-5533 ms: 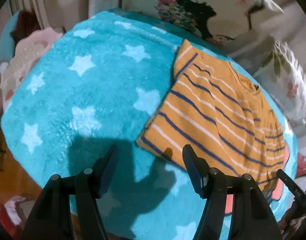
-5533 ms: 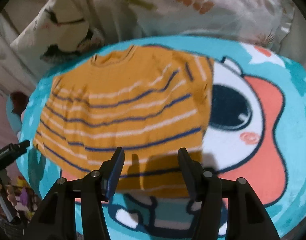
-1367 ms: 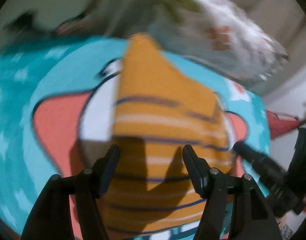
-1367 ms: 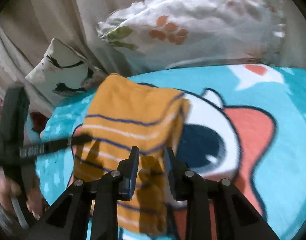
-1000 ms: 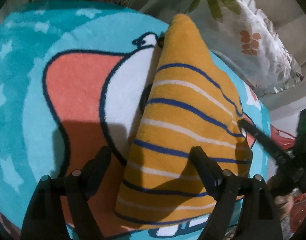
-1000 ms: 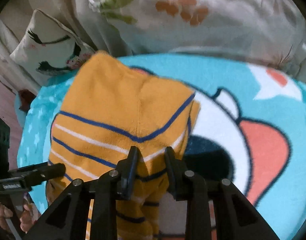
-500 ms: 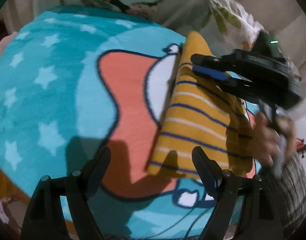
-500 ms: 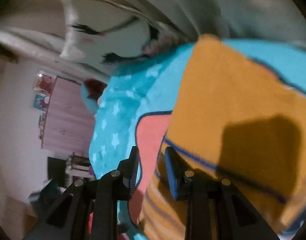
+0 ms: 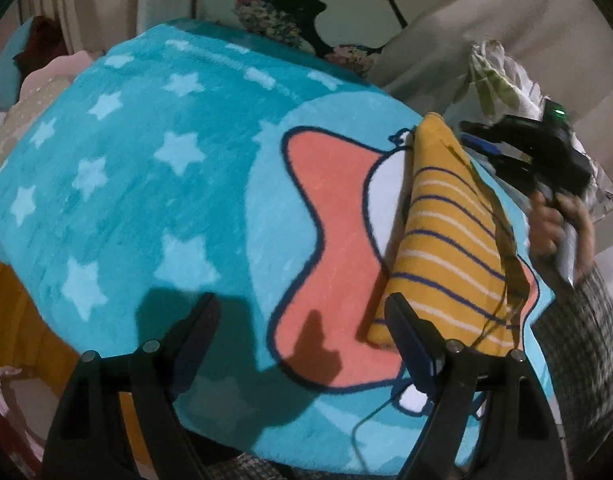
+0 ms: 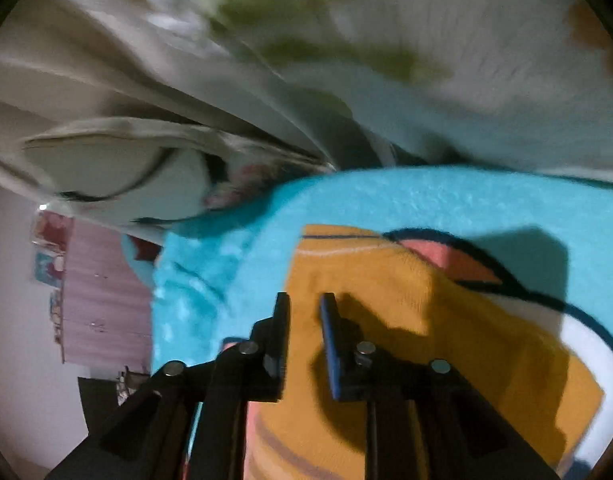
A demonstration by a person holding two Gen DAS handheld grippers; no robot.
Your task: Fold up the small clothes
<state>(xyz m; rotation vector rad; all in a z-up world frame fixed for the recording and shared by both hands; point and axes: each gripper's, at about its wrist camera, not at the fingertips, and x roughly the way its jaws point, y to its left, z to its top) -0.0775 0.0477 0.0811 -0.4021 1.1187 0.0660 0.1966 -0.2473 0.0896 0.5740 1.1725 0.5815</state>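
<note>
An orange shirt with blue and white stripes [image 9: 446,236] lies folded into a narrow strip on the teal cartoon blanket [image 9: 154,184], at the right. My left gripper [image 9: 302,320] is open and empty, low over the blanket to the left of the shirt's near end. My right gripper [image 9: 478,136] shows at the far right, held by a hand beside the shirt's far end. In the right wrist view the right gripper [image 10: 304,304] hovers over the shirt [image 10: 426,320] with its jaws a narrow gap apart and nothing between them.
Floral pillows [image 9: 318,4] and pale curtains line the far edge of the bed. A pink cloth pile [image 9: 38,92] lies at the far left. A checked fabric [image 9: 586,360] sits at the right edge. A thin black cable [image 9: 502,272] crosses the shirt.
My left gripper has drawn back and to the left, off the shirt. My right gripper has let go of the folded shirt and lifted towards its far end.
</note>
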